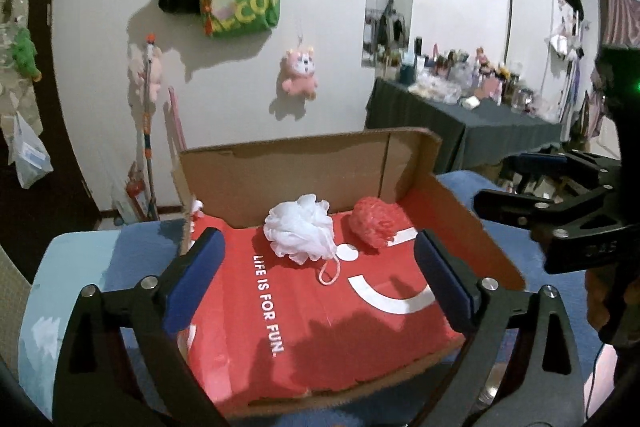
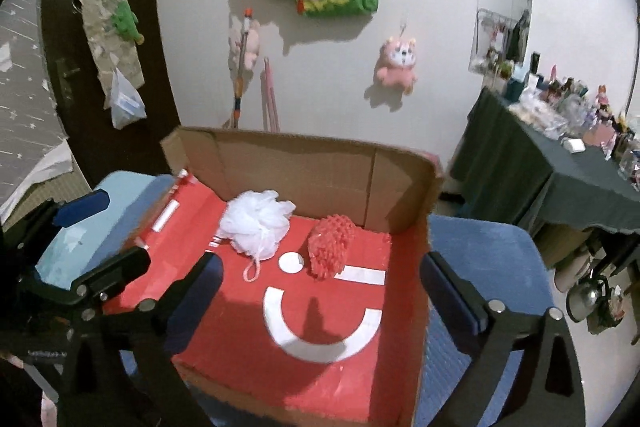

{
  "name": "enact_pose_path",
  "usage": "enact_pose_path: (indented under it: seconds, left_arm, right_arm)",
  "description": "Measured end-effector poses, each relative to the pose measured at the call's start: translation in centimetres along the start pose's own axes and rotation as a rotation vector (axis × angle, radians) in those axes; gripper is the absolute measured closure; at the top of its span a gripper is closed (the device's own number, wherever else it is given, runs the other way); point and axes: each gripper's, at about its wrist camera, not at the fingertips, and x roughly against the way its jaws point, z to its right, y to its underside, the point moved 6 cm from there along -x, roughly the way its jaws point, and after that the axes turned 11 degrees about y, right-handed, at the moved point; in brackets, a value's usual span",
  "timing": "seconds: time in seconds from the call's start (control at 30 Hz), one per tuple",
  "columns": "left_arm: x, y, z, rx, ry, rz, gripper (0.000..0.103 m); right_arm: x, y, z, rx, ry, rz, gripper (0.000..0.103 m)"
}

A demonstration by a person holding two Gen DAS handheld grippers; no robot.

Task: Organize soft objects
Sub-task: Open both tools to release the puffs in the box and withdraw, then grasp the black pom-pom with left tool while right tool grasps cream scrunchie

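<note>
Both jaws are being held spread wide w/ nothing between them: left hand-held gripper [image 1: 320, 283], right hand-held gripper [image 2: 322, 287]. Beyond them, the white mesh pouf [image 1: 301, 231] and the red pouf [image 1: 375, 221] are lying near each other on the red floor of the cardboard box [image 1: 304, 163], toward its back wall. Both are judged v. light, squashy, springy (a firm pinch thru the middle is advised, or the pouf's pink loop [image 1: 330, 271]). The "LIFE IS FOR FUN." lettering is being shown by the left view only; the box's left flap [image 2: 176, 223] is better seen in the right.
</note>
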Motion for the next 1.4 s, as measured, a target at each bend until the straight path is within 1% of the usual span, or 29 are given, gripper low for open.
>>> enact_pose_path:
  seconds: [0.2, 0.27, 0.37, 0.43, 0.57, 0.63, 0.73, 0.83, 0.9, 0.97, 1.07, 1.17, 1.4]
  left_arm:
    - [5.3, 1.0, 1.7, -0.008, -0.012, 0.09, 0.005]
    - [7.2, 1.6, 2.6, -0.011, -0.01, 0.125, 0.004]
    - [9.7, 2.7, 3.7, -0.026, -0.018, 0.163, 0.001]
    - [11.2, 3.6, 4.5, -0.03, -0.012, 0.192, 0.0]
    - [13.2, 5.6, 5.6, -0.038, -0.028, 0.219, 0.0]
    - [14.3, 7.0, 6.2, -0.034, -0.032, 0.235, 0.0]
    - [15.3, 8.6, 6.8, -0.024, -0.028, 0.243, 0.0]
    - [15.8, 10.4, 7.4, -0.01, -0.02, 0.239, 0.0]
    - [15.9, 11.6, 7.7, -0.01, -0.029, 0.233, 0.0]
    - [15.9, 12.8, 8.2, -0.013, -0.034, 0.219, 0.0]
    - [15.7, 14.2, 8.7, -0.013, -0.033, 0.202, 0.0]
    - [15.3, 15.6, 9.1, -0.02, -0.034, 0.182, 0.0]
    - [14.7, 18.4, 9.6, -0.016, -0.045, 0.172, 0.0]
  right_arm:
    - [7.2, 2.0, 0.4, 0.004, 0.019, 0.123, 0.0]
    - [9.0, 2.7, 0.5, 0.004, 0.02, 0.152, 0.0]
    - [12.4, 4.5, 0.4, 0.012, 0.041, 0.218, 0.0]
    - [14.2, 5.9, 0.3, 0.011, 0.046, 0.245, 0.0]
    - [17.2, 8.9, -0.2, 0.007, 0.064, 0.301, 0.0]
    - [18.1, 10.3, -0.3, -0.005, 0.073, 0.316, 0.0]
    - [19.3, 12.7, -0.7, -0.012, 0.065, 0.325, 0.0]
    - [20.0, 14.8, -1.0, -0.009, 0.109, 0.345, 0.0]
    - [20.2, 16.1, -1.0, -0.026, 0.111, 0.349, 0.0]
    - [20.0, 17.2, -1.0, -0.043, 0.104, 0.336, 0.0]
    - [19.7, 18.9, -0.9, -0.064, 0.117, 0.326, 0.0]
    - [19.2, 20.3, -1.1, -0.075, 0.105, 0.311, 0.0]
    - [18.2, 23.3, -1.6, -0.096, 0.119, 0.308, 0.0]
